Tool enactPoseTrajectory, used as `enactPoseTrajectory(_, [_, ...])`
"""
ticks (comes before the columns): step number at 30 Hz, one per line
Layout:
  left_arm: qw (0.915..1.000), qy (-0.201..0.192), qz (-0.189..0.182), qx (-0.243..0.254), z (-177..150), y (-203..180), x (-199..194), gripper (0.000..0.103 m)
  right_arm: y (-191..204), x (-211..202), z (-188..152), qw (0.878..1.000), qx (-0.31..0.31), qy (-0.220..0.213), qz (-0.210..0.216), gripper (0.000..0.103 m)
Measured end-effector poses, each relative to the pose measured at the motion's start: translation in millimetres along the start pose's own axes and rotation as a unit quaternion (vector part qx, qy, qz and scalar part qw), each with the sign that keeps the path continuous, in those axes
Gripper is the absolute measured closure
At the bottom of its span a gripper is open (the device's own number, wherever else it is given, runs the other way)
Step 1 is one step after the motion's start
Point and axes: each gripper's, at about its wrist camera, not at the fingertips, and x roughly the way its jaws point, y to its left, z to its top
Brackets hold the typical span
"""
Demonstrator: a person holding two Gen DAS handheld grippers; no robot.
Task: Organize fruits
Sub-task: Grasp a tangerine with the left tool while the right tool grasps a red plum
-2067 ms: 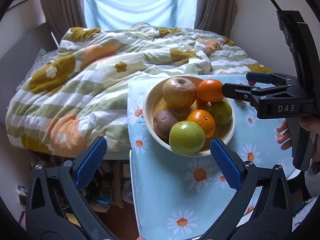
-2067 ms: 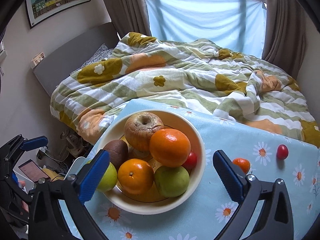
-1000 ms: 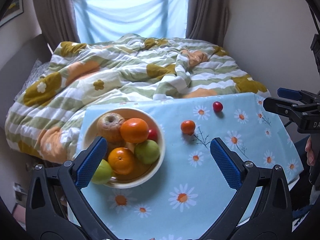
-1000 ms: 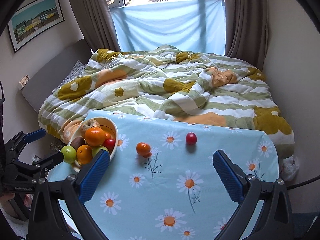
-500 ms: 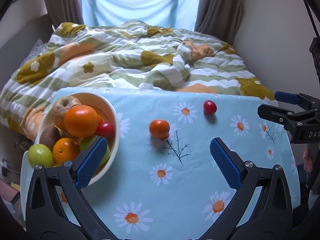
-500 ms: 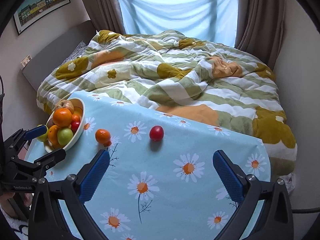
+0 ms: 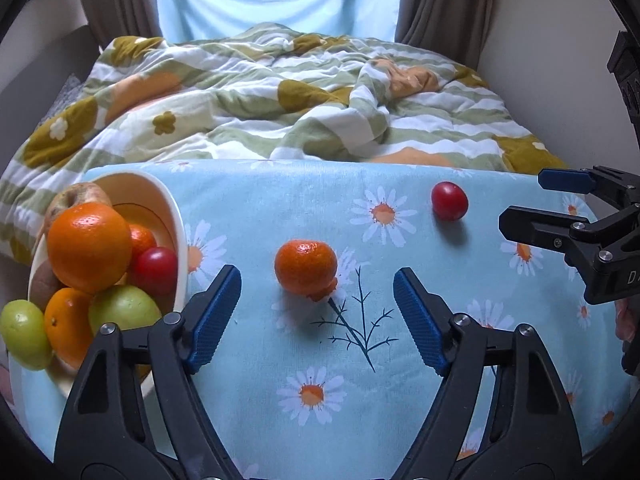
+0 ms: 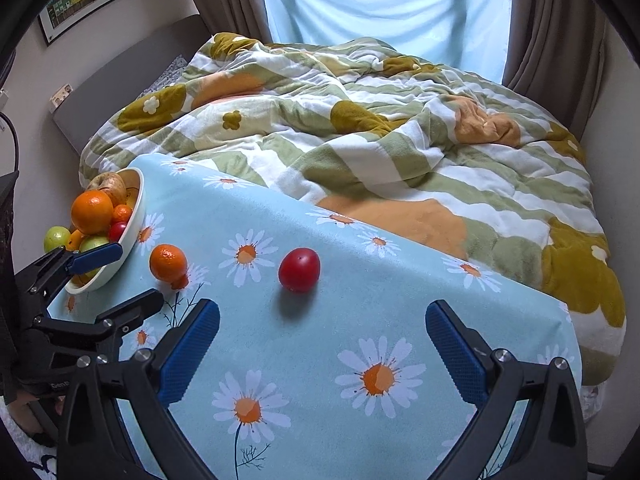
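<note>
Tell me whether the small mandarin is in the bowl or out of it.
Out. The small mandarin sits on the daisy tablecloth, clear of the bowl, ahead of the open left gripper.

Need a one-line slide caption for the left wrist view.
Open left gripper lines up on small orange mandarin on daisy-print tablecloth, cream fruit bowl alongside.

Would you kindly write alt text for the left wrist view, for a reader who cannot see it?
The left claw, open and empty, points at a small orange on a daisy-print tablecloth. A bowl piled with fruit sits left, a red fruit farther right, the right claw at the edge, a bed behind.
</note>
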Motion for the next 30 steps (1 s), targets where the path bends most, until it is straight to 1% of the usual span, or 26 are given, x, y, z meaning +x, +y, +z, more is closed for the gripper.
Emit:
enactPoseTrajectory(4, [1.0000, 0.004, 0.001, -0.003, 2, 3, 13, 0.027, 3, 13, 2, 1.000, -0.008, 0.007, 0.005, 0.004])
enactPoseTrajectory(5, [1.0000, 0.007, -0.001, -0.005, 3, 4, 16, 0.031, 3, 16, 2, 1.000, -0.009, 0.009, 0.007, 0.005])
enactPoseTrajectory(6, [0.9999, 0.009, -0.003, -0.008, 3, 5, 19, 0.037, 4, 18, 3, 1.000, -0.010, 0.010, 0.009, 0.007])
enactPoseTrajectory(7, [0.9999, 0.011, -0.005, -0.012, 3, 5, 21, 0.039, 5, 21, 3, 1.000, -0.012, 0.012, 0.011, 0.009])
enactPoseTrajectory(10, [0.9997, 0.013, -0.008, -0.021, 4, 7, 27, 0.042, 10, 27, 4, 0.999, -0.026, 0.016, 0.011, 0.009])
enactPoseTrajectory(11, [0.9996, 0.015, -0.008, -0.022, 4, 8, 29, 0.051, 11, 28, 4, 0.999, -0.030, 0.016, 0.013, 0.009])
enactPoseTrajectory(12, [0.9995, 0.020, -0.007, -0.022, 4, 8, 31, 0.056, 12, 29, 5, 0.999, -0.033, 0.016, 0.013, 0.011])
enactPoseTrajectory(13, [0.9994, 0.024, -0.008, -0.023, 3, 9, 34, 0.058, 13, 30, 5, 0.999, -0.036, 0.017, 0.014, 0.015])
enactPoseTrajectory(14, [0.9993, 0.025, -0.009, -0.025, 2, 10, 34, 0.059, 14, 32, 6, 0.999, -0.040, 0.019, 0.014, 0.018])
enactPoseTrajectory(16, [0.9991, 0.025, -0.016, -0.030, 1, 13, 34, 0.059, 15, 35, 6, 0.999, -0.043, 0.021, 0.015, 0.026])
enactPoseTrajectory(20, [0.9992, 0.027, -0.011, -0.027, -1, 15, 32, 0.059, 16, 43, 7, 0.999, -0.045, 0.026, 0.016, 0.033])
enactPoseTrajectory(22, [0.9993, 0.027, -0.009, -0.025, -2, 14, 31, 0.059, 17, 48, 8, 0.998, -0.046, 0.028, 0.015, 0.041])
enactPoseTrajectory(30, [0.9991, 0.029, -0.006, -0.032, -6, 16, 28, 0.059, 19, 60, 12, 0.998, -0.050, 0.024, 0.008, 0.053])
